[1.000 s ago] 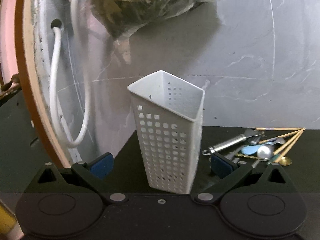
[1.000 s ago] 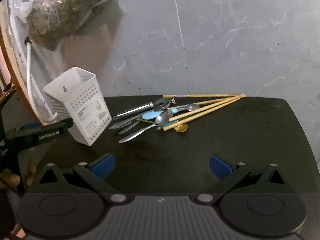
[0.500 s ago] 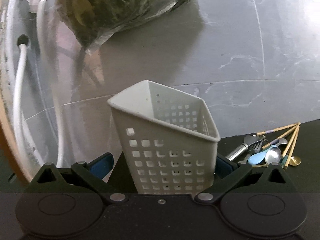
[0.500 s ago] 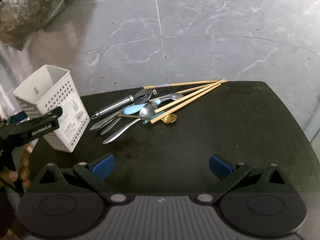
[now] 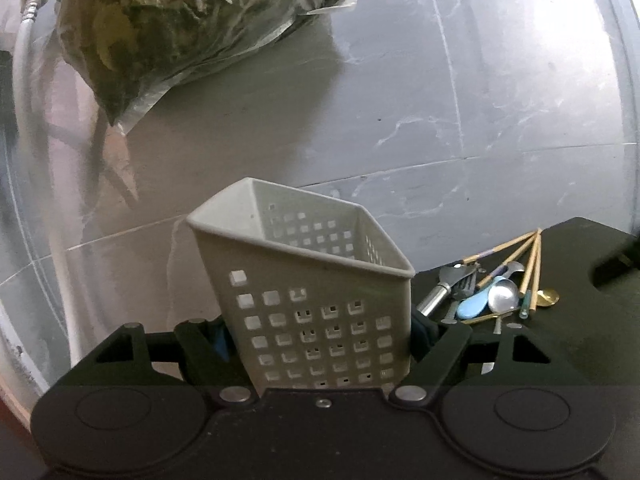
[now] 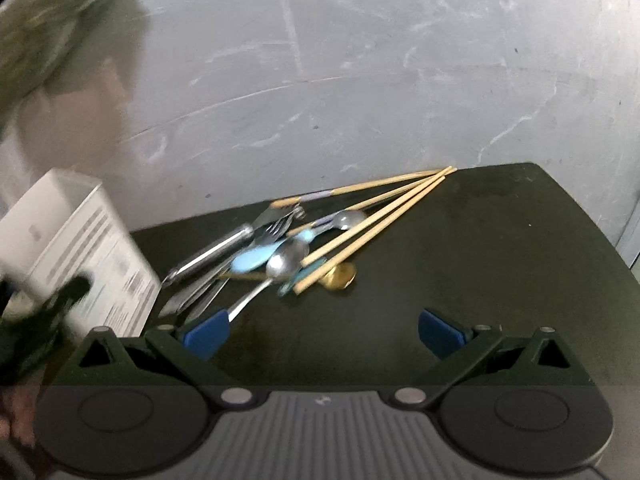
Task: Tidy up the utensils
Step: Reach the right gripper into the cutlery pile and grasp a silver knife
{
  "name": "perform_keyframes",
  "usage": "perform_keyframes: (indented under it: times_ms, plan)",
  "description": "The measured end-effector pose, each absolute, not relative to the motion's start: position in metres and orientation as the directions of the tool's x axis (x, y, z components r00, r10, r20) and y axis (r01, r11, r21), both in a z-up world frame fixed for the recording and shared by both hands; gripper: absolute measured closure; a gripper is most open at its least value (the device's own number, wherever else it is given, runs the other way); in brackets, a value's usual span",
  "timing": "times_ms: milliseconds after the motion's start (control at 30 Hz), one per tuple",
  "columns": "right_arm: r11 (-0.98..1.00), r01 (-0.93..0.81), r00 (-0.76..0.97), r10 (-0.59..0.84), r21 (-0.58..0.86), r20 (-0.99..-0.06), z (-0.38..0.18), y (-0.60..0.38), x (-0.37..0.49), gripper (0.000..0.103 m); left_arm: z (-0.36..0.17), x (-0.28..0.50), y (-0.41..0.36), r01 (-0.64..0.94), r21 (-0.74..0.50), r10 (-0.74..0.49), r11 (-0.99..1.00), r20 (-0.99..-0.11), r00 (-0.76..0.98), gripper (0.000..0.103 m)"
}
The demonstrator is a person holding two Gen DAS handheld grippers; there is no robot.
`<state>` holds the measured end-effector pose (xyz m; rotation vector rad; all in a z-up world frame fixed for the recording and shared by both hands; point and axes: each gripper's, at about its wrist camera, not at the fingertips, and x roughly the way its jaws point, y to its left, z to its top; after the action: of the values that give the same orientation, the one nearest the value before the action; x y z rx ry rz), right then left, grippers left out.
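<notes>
Left wrist view gives us the widest stage first: the dark tabletop [image 5: 580, 360] runs under everything, with grey marbled floor beyond it and a clear bag of dried leaves [image 5: 180, 28] lying out there. Next in size is the white perforated caddy [image 5: 320, 312], standing near the tabletop's left end and leaning a little in this view. Our left claw [image 5: 320, 338] is closing around its lower walls; the blue pads sit right against both sides, so we read it as pinching the caddy. To do this well we should grip low and square, let the thin plastic flex only slightly, and hold the caddy steady with its mouth open toward the pile.

Right wrist view, blurred by motion, shows the heap of utensils [image 6: 280, 256] lying just beside the caddy: wooden chopsticks [image 6: 380, 216] fanned toward the far edge, a steel-handled peeler [image 6: 212, 252], a fork [image 6: 276, 228], a light blue handled spoon [image 6: 256, 258], a steel spoon [image 6: 286, 262] and a small gold spoon [image 6: 340, 276]. Our right claw [image 6: 324, 326] hangs spread with nothing between its pads, near the heap's front edge. We judge the best pick is a piece lying on top and clear of crossings, the steel spoon or a chopstick, taken near its middle so it does not swing, then lowered handle first into the caddy.
</notes>
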<state>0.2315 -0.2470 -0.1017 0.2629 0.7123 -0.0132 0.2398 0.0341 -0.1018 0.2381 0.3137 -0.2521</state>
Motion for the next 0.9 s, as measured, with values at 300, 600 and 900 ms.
perform_keyframes:
  times_ms: [300,600,900]
  plan:
    - [0.91,0.013,0.724,0.277,0.415,-0.632,-0.104,-0.279,0.302,0.0,-0.099,0.22,0.044,0.406,0.18,-0.327,0.896,-0.353,0.877,0.024]
    - [0.878,-0.158,0.681,0.428,0.451,-0.595,-0.102,-0.248,0.362,0.011,-0.098,0.213,0.042,0.391,0.185,-0.312,0.902,-0.348,0.884,0.024]
    - [0.897,-0.167,0.612,0.421,0.41,-0.67,-0.12,-0.254,0.38,0.045,-0.098,0.212,0.045,0.421,0.193,-0.34,0.886,-0.347,0.874,0.024]
